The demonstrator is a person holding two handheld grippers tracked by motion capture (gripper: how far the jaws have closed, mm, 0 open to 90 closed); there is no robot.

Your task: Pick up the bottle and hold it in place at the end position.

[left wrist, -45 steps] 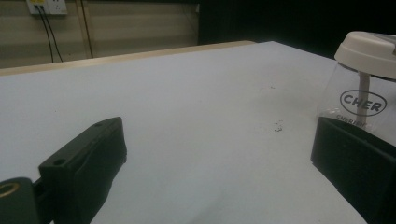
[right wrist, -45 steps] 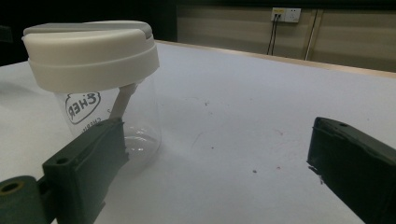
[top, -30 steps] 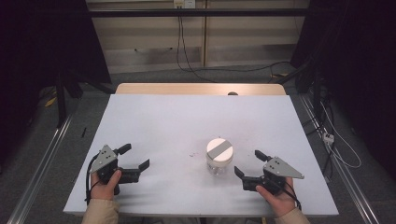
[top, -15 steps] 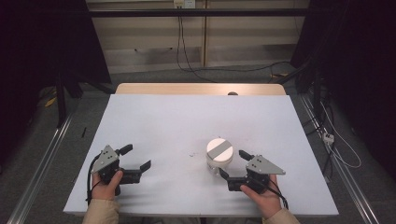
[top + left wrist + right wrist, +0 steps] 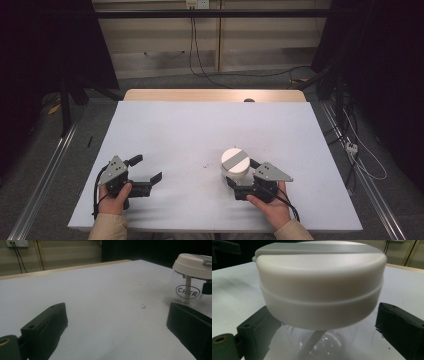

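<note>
A small clear jar (image 5: 235, 162) with a white lid and a grey stripe stands upright on the white table (image 5: 200, 130), right of centre and near the front. My right gripper (image 5: 242, 173) is open, with one jaw on either side of the jar's lower body. In the right gripper view the white lid (image 5: 322, 282) looms close and the right gripper (image 5: 329, 327) flanks the clear body, with a gap at the right jaw. My left gripper (image 5: 147, 169) is open and holds nothing at the front left. From the left gripper (image 5: 117, 322) the jar (image 5: 190, 282) shows at the far right.
The table's wooden far edge (image 5: 215, 95) lies at the back. Metal floor rails (image 5: 50, 165) run along both sides, and cables (image 5: 360, 155) trail on the floor at the right. A few dark specks (image 5: 205, 165) mark the tabletop left of the jar.
My right gripper has moved left and forward to the jar, and its jaws now stand around it. The left gripper has barely moved. The jar stays in place.
</note>
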